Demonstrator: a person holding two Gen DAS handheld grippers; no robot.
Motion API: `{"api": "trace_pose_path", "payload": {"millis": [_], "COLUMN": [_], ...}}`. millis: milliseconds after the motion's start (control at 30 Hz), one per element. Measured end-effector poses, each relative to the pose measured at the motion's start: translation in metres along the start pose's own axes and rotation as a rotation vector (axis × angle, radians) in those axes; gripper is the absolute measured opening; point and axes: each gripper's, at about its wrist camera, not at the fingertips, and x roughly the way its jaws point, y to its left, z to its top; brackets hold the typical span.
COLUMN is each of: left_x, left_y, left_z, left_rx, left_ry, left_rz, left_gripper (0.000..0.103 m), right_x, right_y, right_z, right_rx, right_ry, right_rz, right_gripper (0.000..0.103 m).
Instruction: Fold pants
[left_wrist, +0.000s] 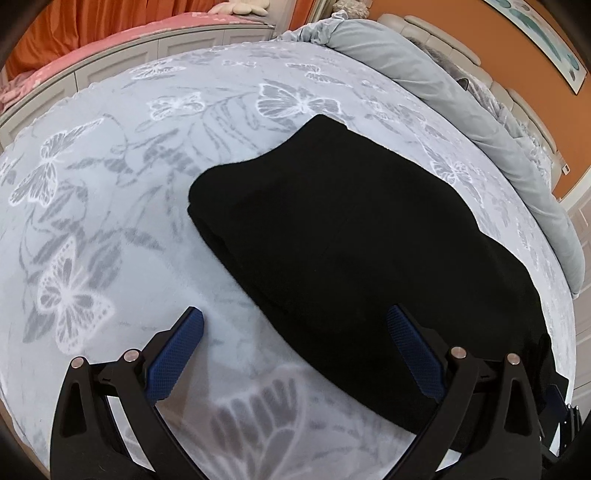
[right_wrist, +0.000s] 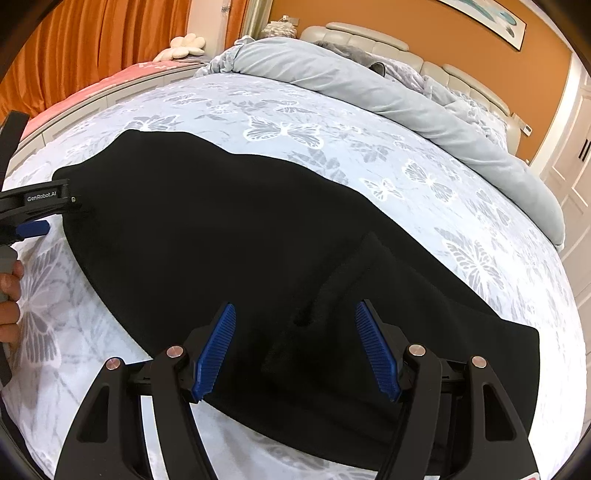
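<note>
At nine o'clock on the bedspread (left_wrist: 110, 221) I hold my left gripper (left_wrist: 295, 328) with jaws apart, empty. Black pants (right_wrist: 240, 240) lie folded at centre; over them, at three o'clock, my right gripper (right_wrist: 295, 321) gapes too.

Bright, even indoor light, soft shadows, strong fisheye bending (dark vignetted corners), black fabric detail lost

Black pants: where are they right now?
The black pants lie flat on the butterfly-print bedspread, filling the centre of the right wrist view under the open right gripper. In the left wrist view they sit right of centre, beside the open left gripper.
</note>
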Motion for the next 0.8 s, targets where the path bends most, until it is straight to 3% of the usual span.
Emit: {"api": "trace_pose_path", "payload": {"millis": [167,400,800], "left_x": [0.002,0.004,0.001], "left_y": [-0.002,-0.005,-0.001], "left_z": [0.001,0.003,0.007], "left_rx": [-0.003,0.018,-0.016], "left_ry": [-0.014,-0.041,-0.069], "left_rz": [-0.001,-0.018,-0.032], "left_gripper": [0.094,0.069,0.036], "right_x": [0.0,0.004,0.011], "right_y": [0.001,0.002,0.003], "right_z": [-0.002,-0.003,-0.003], "right_rx": [-0.002,-0.009,-0.001], "right_ry": [0.002,0.013,0.022], "right_rz": [-0.005,-0.019,-0.03], "right_gripper": [0.065,0.065,0.065]}}
